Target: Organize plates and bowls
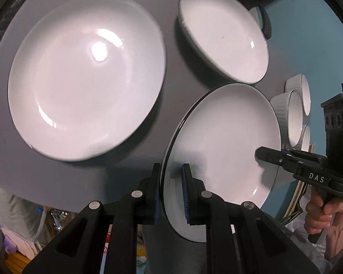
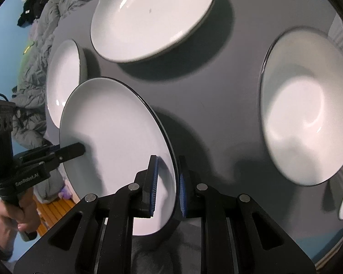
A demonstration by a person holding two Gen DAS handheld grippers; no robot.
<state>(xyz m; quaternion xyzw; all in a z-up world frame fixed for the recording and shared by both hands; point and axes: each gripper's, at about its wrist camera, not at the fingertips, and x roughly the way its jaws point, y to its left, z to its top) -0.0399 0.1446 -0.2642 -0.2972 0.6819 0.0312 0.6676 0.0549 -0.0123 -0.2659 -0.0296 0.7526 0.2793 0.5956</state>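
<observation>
Both grippers hold one small white plate with a dark rim (image 1: 226,141) above the grey table; it also shows in the right wrist view (image 2: 112,132). My left gripper (image 1: 171,187) is shut on its near edge. My right gripper (image 2: 168,182) is shut on the opposite edge and shows in the left wrist view (image 1: 265,155). The left gripper shows in the right wrist view (image 2: 77,149). A large white plate (image 1: 87,77) lies flat on the table. A deeper white plate (image 1: 224,34) lies beyond it.
The grey table (image 1: 171,73) carries several white ribbed ramekins (image 1: 290,114) at its right edge. In the right wrist view a white bowl (image 2: 308,123) stands to the right, another (image 2: 64,80) at the left edge. Bedding (image 2: 41,22) lies beyond.
</observation>
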